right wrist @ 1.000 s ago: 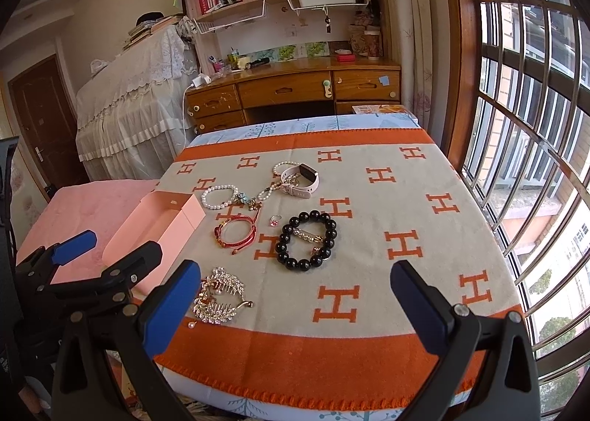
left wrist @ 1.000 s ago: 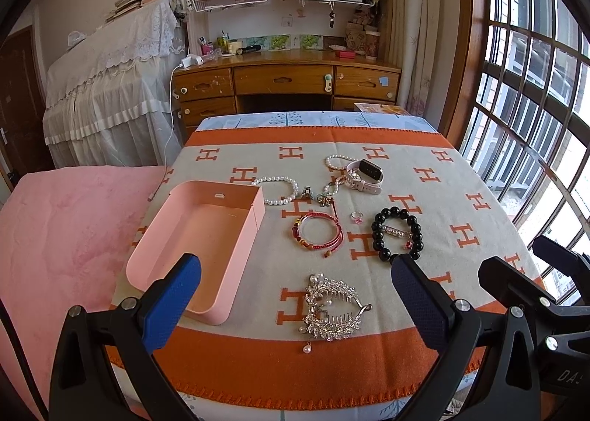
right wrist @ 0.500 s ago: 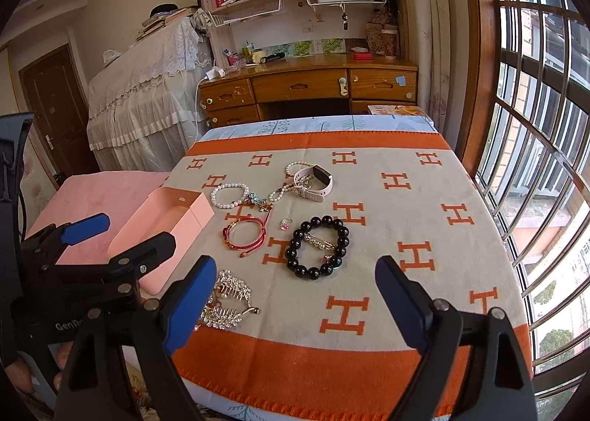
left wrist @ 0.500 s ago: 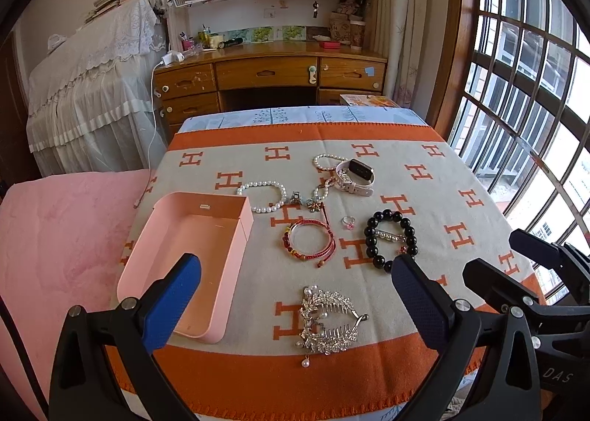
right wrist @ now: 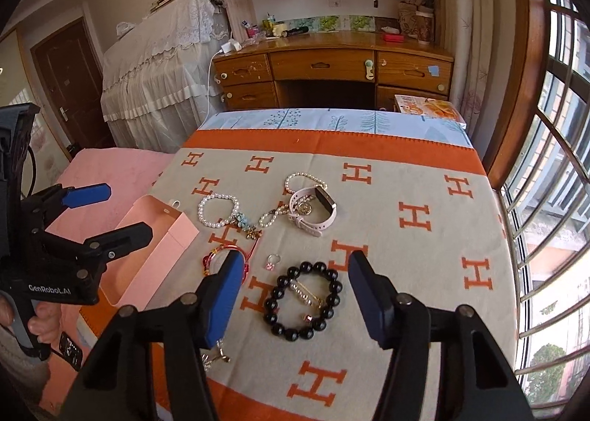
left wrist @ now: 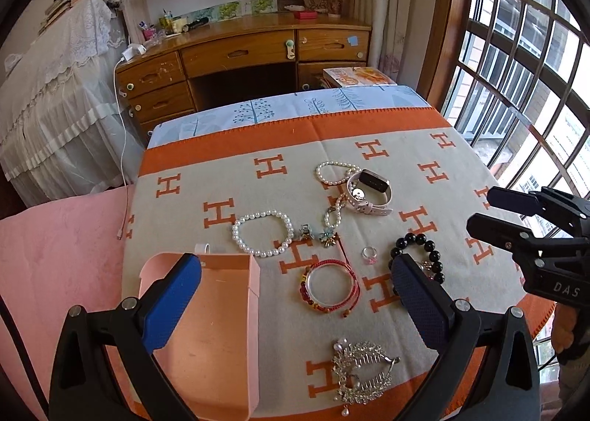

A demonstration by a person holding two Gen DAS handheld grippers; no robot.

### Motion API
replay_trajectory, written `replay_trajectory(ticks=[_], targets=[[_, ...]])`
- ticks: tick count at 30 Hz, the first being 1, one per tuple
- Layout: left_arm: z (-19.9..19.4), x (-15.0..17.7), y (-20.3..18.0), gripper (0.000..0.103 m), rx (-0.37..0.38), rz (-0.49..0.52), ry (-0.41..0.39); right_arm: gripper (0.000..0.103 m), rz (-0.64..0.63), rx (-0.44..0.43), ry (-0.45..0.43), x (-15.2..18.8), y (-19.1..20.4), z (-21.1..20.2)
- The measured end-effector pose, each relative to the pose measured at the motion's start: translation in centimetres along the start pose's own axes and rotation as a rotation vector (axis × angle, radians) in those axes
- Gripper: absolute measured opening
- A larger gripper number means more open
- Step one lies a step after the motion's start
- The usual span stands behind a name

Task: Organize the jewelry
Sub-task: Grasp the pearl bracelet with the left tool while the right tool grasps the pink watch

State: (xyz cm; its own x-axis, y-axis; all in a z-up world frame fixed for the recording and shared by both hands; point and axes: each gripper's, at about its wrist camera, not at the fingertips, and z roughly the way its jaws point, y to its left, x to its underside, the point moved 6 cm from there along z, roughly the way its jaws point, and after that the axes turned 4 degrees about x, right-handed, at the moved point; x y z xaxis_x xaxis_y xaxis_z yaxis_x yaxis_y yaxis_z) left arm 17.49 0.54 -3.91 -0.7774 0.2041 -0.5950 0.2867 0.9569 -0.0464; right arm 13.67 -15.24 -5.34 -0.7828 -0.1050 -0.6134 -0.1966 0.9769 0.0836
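1. Left wrist view: the left gripper points down over the near part of the blanket with its blue-padded fingers far apart and nothing between the pads. The left pad hangs over the open pink box; the right one covers part of the black bead bracelet.
2. In the gap between the fingers lie the red cord bracelet and, nearer the camera, the silver hair comb. Farther off lie a pearl bracelet, a small ring and a pink-strapped watch resting against a pearl strand.
3. At the right edge of this view is the right gripper, held above the blanket's edge and touching none of the jewelry.
4. Right wrist view: the right gripper has just been closing; its jaws stand about half apart and press on nothing. The black bead bracelet lies on the blanket directly between its fingers, untouched, with a small gold clip inside its ring.
5. The left finger partly covers the red cord bracelet. The ring lies just beyond the beads.
6. At the left edge of this view a hand holds the left gripper beside the pink box, its jaws wide and empty.
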Motion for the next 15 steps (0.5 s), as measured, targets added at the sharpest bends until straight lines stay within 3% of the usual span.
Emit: replay_trajectory(ticks=[2,7,11,15], targets=[[1.1,-1.0,0.5,0.101,0.001,0.005,0.014,0.049,-0.019,-0.024,0.04,-1.1,-0.2,2.2],[4.6,-2.9,1.6,0.092,0.026,-0.004,0.074,0.045,-0.101,-0.03,0.127,-2.5,0.2,7.7],[8.0,-3.0,2.4,0.072,0.041,-0.026,0.152,0.035,-0.167,-0.007,0.19,-2.2,0.8,11.5],[10.9,-2.6,2.9,0.065,0.044,-0.035,0.213,0.027,-0.224,0.0,0.225,-1.7,1.7,14.0]])
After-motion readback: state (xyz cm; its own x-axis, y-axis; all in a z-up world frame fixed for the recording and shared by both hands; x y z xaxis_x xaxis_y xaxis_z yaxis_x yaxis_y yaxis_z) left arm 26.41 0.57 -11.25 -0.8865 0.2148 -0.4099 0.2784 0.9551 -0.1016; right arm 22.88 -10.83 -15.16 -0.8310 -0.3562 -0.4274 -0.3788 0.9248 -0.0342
